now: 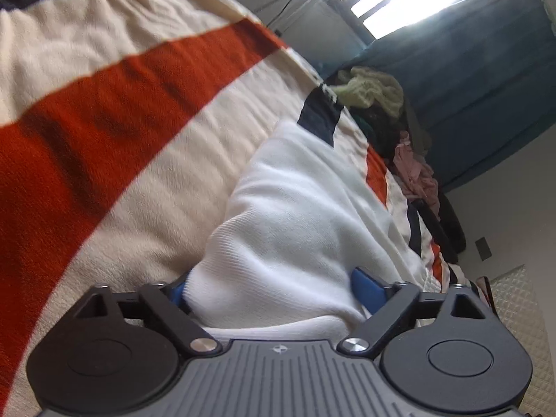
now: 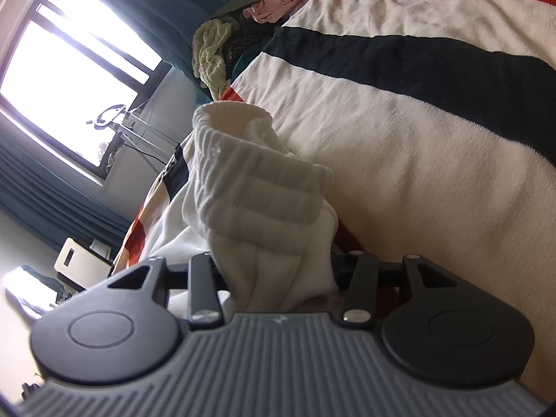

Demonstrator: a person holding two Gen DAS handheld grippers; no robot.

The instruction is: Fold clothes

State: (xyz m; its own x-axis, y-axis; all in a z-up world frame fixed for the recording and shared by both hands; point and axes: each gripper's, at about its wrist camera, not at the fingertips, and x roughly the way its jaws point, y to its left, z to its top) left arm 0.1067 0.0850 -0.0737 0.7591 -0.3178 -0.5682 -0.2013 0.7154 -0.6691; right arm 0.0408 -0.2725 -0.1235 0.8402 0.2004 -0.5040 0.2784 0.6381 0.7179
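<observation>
Between the left fingers: the left gripper [image 1: 274, 288] is clamped on a bunched edge of the white sweater [image 1: 299, 208]; blue pads peek out on either side of the cloth, so the hold looks firm.
Between the right fingers: the right gripper [image 2: 278, 278] pinches gathered white knit just below the ribbed cuff [image 2: 250, 160], which stands up out of the grip. Its fingertips are buried in the fabric.
Why both hold: my reading is that one hand has the body or hem and the other a sleeve end, so the sleeve can be laid across the body for a fold.
Sweater's place: it lies on the striped blanket [image 1: 121, 111] covering the bed, raised a little at both held ends.
Farther out: a heap of unfolded clothes [image 2: 222, 45] sits near the bed's far edge, by the teal curtain [image 1: 469, 80] and bright window [image 2: 69, 62].
Hard to make out: the sweater's full outline, its other sleeve and neck are cut off or hidden under folds; how much cloth is between each pair of fingers cannot be judged.
</observation>
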